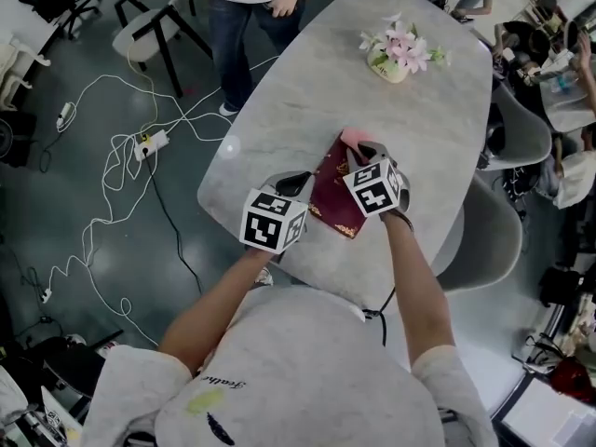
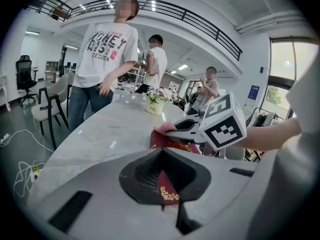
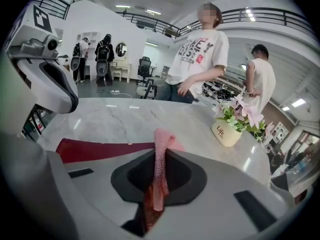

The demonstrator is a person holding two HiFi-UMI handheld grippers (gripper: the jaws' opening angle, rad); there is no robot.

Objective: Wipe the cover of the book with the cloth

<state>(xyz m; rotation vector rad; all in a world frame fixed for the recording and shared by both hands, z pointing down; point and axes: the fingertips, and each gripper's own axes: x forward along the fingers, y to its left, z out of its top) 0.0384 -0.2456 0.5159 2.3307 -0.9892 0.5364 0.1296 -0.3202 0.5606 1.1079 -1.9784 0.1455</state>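
Clamping book [image 1: 333, 196], left gripper [image 2: 166, 190] fingers; right gripper [image 3: 159, 184] fingers tight on cloth [image 3: 161, 149]; flowers [image 1: 406, 48] in pot [image 1: 390, 72].

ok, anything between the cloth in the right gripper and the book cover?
Nothing visible. The right hand-held gripper grips the pink cloth right at the red book's far end. The left hand-held gripper clamps the near corner only; the cover between them is bare. The flower pot stands farther up the table.

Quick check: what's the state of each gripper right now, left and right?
Left gripper: closed on a corner of the book.
Right gripper: closed on the cloth.
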